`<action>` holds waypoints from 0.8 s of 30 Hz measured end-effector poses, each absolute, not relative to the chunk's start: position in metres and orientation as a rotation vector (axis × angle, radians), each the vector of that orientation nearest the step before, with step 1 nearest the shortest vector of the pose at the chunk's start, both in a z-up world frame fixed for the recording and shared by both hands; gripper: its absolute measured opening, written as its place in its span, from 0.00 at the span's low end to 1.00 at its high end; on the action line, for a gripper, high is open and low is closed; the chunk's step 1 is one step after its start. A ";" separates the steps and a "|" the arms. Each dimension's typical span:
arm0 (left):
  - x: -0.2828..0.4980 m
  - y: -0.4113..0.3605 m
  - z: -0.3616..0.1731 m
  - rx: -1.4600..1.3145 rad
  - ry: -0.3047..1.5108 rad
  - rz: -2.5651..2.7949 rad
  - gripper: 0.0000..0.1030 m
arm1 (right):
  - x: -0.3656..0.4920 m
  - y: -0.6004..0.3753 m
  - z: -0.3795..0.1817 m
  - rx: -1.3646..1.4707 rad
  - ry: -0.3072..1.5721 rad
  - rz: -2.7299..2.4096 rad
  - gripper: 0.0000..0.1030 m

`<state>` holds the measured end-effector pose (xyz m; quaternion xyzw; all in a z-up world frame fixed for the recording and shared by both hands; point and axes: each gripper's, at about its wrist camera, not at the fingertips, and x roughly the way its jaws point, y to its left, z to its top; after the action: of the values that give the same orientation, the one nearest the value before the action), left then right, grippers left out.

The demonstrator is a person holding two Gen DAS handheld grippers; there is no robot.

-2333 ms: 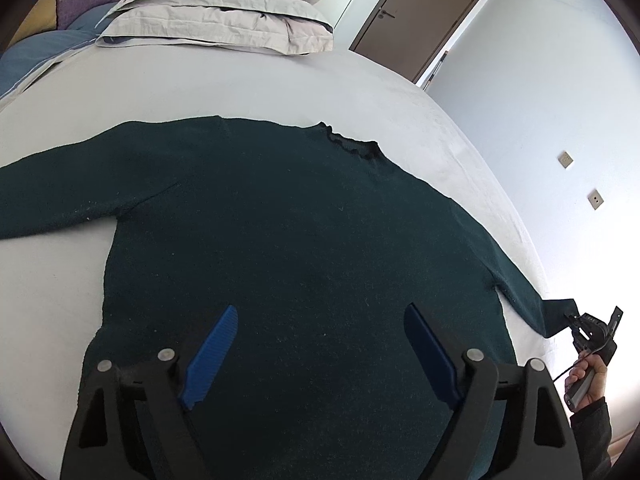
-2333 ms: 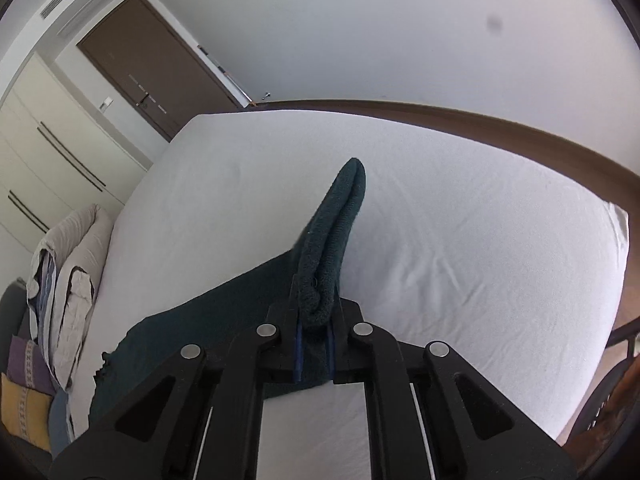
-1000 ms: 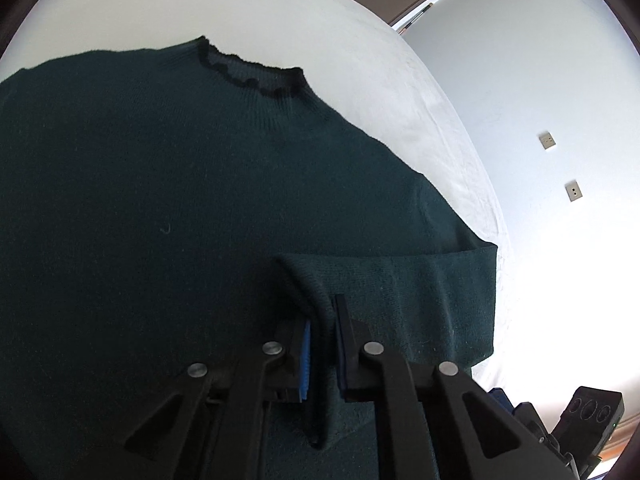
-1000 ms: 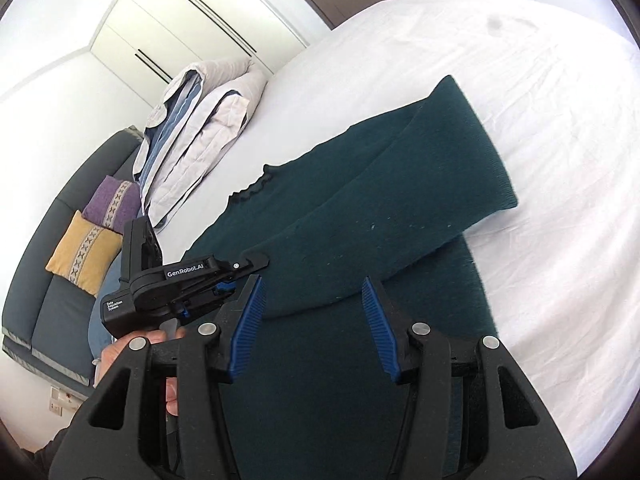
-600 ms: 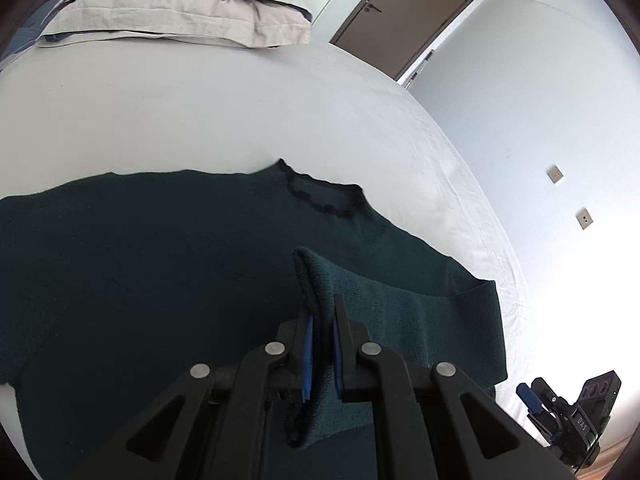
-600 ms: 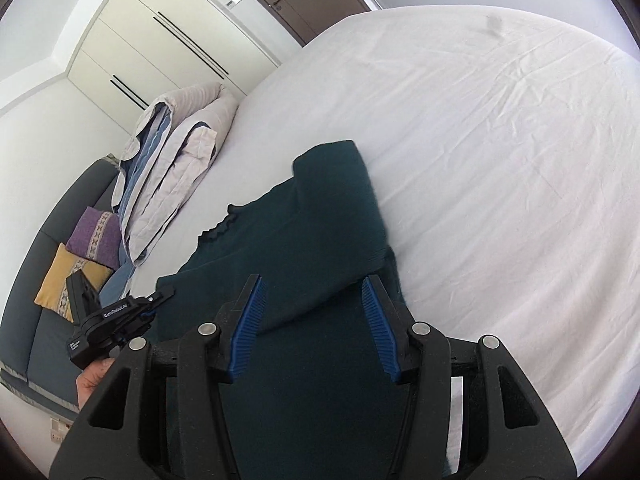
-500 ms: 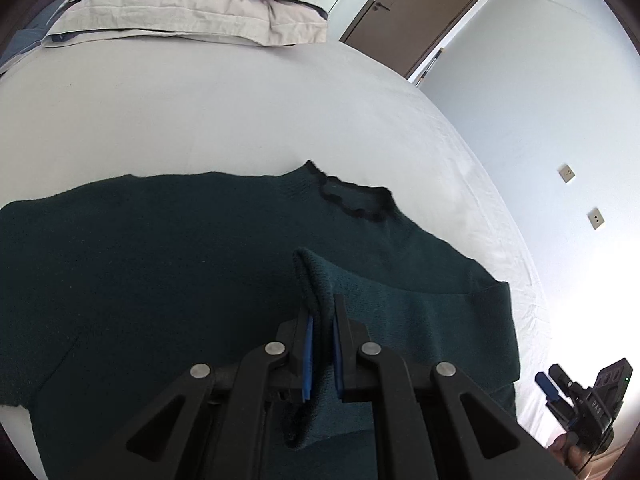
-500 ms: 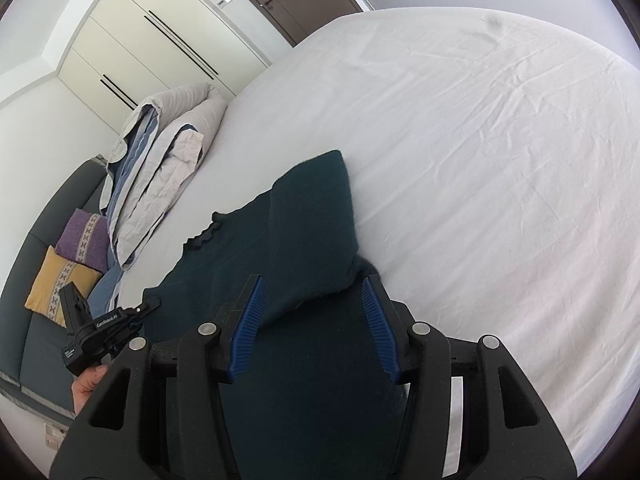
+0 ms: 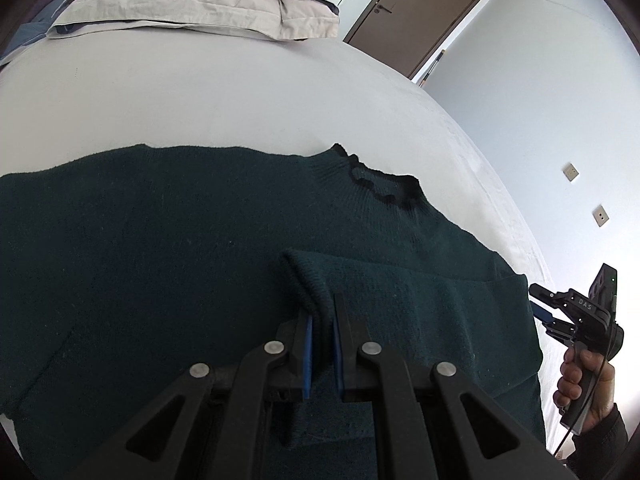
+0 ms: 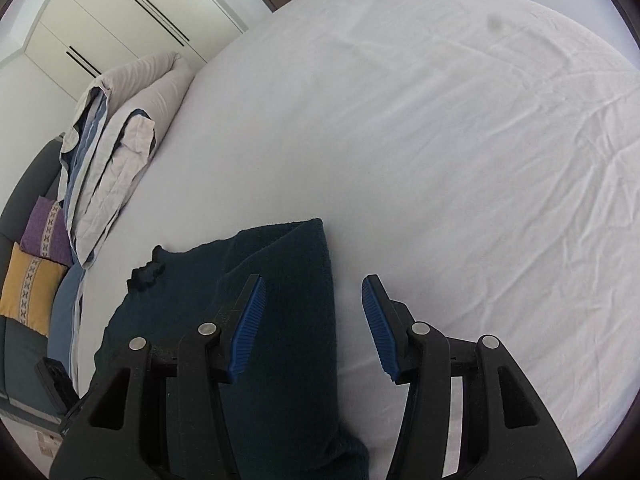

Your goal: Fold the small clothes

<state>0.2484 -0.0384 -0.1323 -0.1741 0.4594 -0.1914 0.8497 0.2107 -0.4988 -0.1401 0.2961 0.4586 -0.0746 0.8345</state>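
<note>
Lying flat on the white bed [image 9: 240, 92], the dark green sweater [image 9: 160, 240] has its right sleeve [image 9: 420, 300] folded across the body. The left gripper [image 9: 320, 320] pinches that sleeve's cuff; the right gripper [image 10: 310, 304] hangs empty, jaws apart, over the sweater's right edge.

We find a home bedroom. A bed [image 10: 440, 140] with a white fitted sheet fills both views. Folded bedding [image 9: 208, 4] lies stacked at its far end. Beyond stand a brown door [image 9: 416, 16] and cream built-in wardrobes [image 10: 120, 16] with dark bar handles. A grey sofa [image 10: 16, 344] beside the bed carries purple and yellow cushions [image 10: 32, 284]. Wall sockets [image 9: 600, 215] show on the white wall.
</note>
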 end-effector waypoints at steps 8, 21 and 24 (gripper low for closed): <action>0.240 -0.048 -0.134 -0.352 0.938 -0.394 0.09 | 0.239 -0.499 -0.155 0.473 1.015 -0.236 0.04; 0.241 -0.044 -0.140 -0.400 0.929 -0.405 0.12 | 0.194 -0.500 -0.137 0.543 0.944 -0.186 0.10; 0.241 -0.045 -0.139 -0.397 0.925 -0.402 0.12 | 0.165 -0.485 -0.127 0.530 0.954 -0.155 0.39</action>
<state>0.2407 -0.0446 -0.1390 -0.1887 0.4402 -0.1911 0.8568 0.1646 -0.4848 -0.1267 0.2516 0.4531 -0.0737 0.8520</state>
